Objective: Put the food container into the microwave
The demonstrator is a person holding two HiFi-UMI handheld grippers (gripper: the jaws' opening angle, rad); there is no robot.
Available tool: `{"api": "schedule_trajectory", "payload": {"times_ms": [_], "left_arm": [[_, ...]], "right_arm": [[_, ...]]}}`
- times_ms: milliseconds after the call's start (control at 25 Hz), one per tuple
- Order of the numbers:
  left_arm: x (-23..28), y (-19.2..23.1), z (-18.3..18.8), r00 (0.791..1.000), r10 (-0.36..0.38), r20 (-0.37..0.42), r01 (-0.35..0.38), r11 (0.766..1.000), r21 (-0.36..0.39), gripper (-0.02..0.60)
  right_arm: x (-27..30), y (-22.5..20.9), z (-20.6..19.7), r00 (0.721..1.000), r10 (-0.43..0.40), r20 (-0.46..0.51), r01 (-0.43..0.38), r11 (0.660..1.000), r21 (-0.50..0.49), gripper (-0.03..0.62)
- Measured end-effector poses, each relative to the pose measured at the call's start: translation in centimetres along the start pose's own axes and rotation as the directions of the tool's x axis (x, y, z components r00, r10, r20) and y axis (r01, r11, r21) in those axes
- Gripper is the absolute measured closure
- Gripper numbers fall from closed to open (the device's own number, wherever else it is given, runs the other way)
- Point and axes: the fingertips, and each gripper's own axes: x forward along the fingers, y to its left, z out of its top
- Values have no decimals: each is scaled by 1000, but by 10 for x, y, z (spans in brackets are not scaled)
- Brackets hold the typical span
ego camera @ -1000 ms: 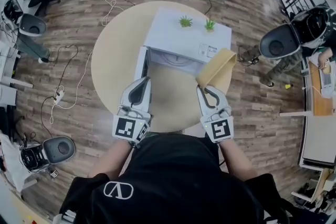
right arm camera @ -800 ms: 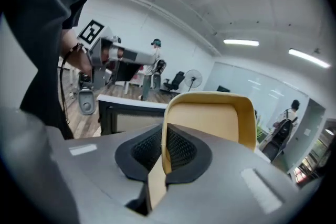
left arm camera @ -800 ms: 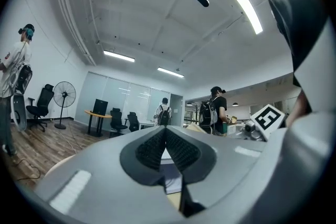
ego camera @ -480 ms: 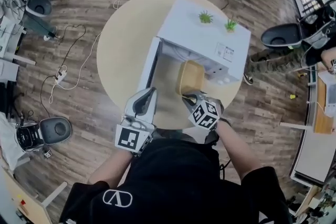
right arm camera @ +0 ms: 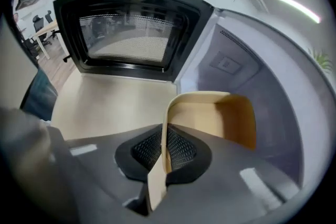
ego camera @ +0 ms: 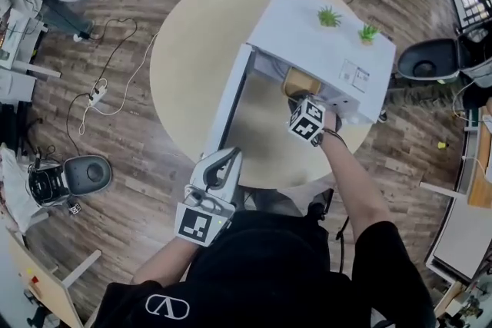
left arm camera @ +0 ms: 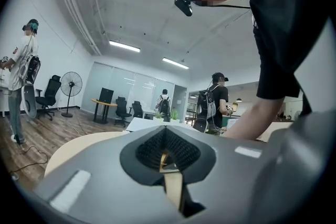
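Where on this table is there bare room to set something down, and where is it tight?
Free: tabletop left of the open microwave door, and the patch between door and right claw. Crowded: the microwave mouth, where that claw grips the food container.

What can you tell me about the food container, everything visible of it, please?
The food container is an open-topped tan box with rounded corners, lidless and empty inside; it looks like paperboard or moulded fibre. The right gripper is shut on its near side wall, the thin rim pinched between black ribbed pads. It hangs tilted at the mouth of the white microwave, whose door stands open on the left. Whether it touches the cavity floor cannot be told.
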Motion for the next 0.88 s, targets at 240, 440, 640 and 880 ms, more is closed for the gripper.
{"api": "schedule_trajectory", "payload": {"times_ms": [240, 440, 640, 880], "left_arm": [[-7, 1, -16, 999, 17, -32, -17, 1000, -21, 581], [-10, 7, -22, 999, 30, -45, -32, 999, -32, 581], [-10, 4, -24, 999, 10, -51, -12, 999, -34, 581], [-8, -1, -29, 998, -7, -68, 5, 1000, -29, 581]], "right_arm": [[30, -45, 0, 991, -120, -57, 120, 993, 8, 582], [45, -62, -3, 984, -160, -76, 162, 987, 17, 579], [52, -66, -5, 980, -186, -67, 188, 982, 24, 579], [51, -69, 0, 970, -243, -16, 243, 966, 89, 440]]}}
